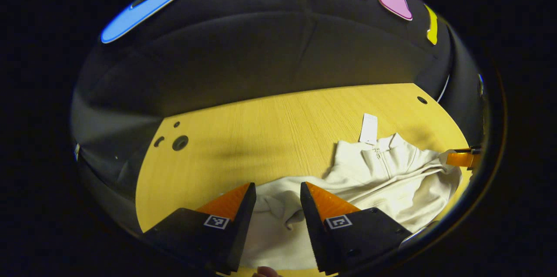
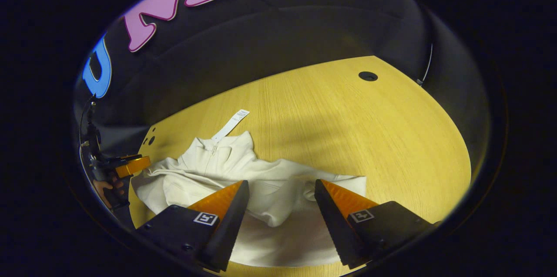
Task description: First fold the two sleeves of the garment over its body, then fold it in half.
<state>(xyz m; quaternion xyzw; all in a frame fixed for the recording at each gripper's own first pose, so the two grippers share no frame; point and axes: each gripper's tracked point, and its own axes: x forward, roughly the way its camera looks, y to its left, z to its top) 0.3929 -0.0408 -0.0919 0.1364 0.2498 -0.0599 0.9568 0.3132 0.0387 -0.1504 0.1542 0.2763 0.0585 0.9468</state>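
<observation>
I judge both sleeves are folded over the garment (image 2: 243,172) lying on the table (image 2: 348,120), so the half-fold comes next: my left gripper (image 1: 277,198) and right gripper (image 2: 280,196), both spread and holding nothing, must pinch its near hem.

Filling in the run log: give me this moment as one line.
garment: cream, zip collar, sleeves folded over body on table | left gripper: open above it | right gripper: open above it | half fold: not yet

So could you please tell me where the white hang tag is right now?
The white hang tag lies flat on the wooden table, just beyond the collar of the cream zip-neck garment; in the left gripper view it sits right of centre, in the right gripper view left of centre.
</observation>
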